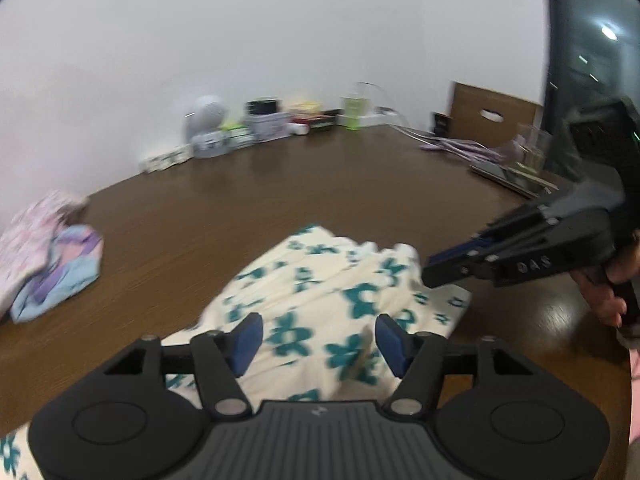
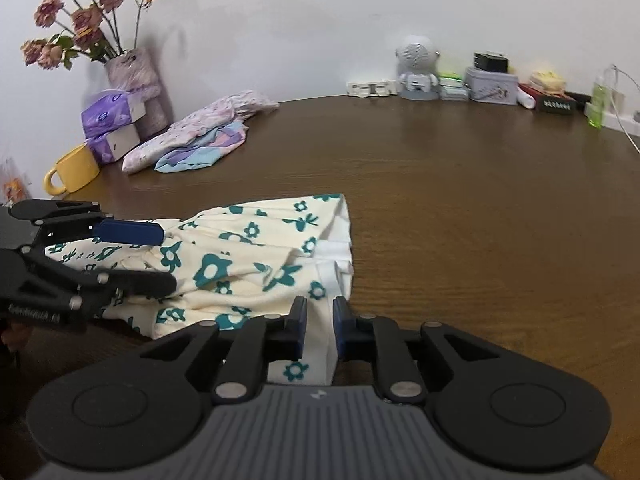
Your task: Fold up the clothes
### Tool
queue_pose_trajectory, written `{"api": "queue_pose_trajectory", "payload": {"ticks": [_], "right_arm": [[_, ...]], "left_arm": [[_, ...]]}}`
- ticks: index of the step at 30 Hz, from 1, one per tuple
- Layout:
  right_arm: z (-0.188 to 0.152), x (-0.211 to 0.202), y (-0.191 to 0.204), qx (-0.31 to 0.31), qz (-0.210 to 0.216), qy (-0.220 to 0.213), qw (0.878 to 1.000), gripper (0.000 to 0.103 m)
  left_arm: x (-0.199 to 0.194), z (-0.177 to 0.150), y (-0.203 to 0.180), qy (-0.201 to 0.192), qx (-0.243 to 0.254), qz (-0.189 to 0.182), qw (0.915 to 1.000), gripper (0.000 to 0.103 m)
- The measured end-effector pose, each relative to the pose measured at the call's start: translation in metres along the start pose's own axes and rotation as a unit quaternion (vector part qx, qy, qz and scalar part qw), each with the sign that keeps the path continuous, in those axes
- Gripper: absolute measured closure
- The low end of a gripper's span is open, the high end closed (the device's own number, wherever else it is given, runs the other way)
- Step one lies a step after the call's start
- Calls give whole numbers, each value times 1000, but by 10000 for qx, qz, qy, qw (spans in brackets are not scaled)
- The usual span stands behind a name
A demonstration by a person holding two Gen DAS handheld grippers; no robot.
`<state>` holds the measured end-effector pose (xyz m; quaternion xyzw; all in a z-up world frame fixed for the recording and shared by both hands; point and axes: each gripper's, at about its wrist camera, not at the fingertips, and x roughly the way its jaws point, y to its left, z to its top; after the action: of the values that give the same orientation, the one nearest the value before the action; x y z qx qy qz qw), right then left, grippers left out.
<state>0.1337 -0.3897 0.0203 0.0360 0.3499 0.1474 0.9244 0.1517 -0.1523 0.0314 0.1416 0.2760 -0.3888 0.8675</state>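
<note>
Brown wooden table (image 2: 460, 208) under a white wall. Cream garment with teal flowers (image 2: 240, 252) bunched at the near edge, part folded over itself, white hem uppermost on the right; not yet a neat fold, more folds judged to remain. Left gripper (image 1: 316, 338) spread wide just above the cloth, nothing pinched. Right gripper (image 2: 320, 320) narrowed to a small gap astride a cloth edge, pads not plainly pressing. Further out: two crumpled pastel garments (image 2: 200, 136) toward the far left edge, still unfolded. Beyond those, yellow mug (image 2: 74, 168), tissue boxes (image 2: 112, 120), vase of dried roses (image 2: 136, 76).
</note>
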Motion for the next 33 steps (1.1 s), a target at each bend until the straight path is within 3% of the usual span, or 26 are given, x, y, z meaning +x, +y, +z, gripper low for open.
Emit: {"api": "queue_pose_trajectory", "payload": {"ticks": [8, 14, 18, 26, 33], "right_arm": [[-7, -8, -2, 260, -38, -41, 9996, 81], [-13, -25, -6, 681, 46, -172, 9975, 67], [-20, -35, -12, 1069, 217, -272, 9937, 65], [-30, -36, -18, 1615, 320, -310, 9859, 64], [-35, -23, -16, 2366, 609, -345, 9691, 61]], "left_arm": [[24, 7, -28, 223, 965, -129, 9950, 30], [39, 7, -32, 318, 1265, -19, 9915, 28], [44, 5, -27, 301, 1229, -170, 9918, 28], [45, 7, -14, 279, 896, -203, 9954, 67], [40, 6, 2, 36, 290, -391, 9988, 73]]}}
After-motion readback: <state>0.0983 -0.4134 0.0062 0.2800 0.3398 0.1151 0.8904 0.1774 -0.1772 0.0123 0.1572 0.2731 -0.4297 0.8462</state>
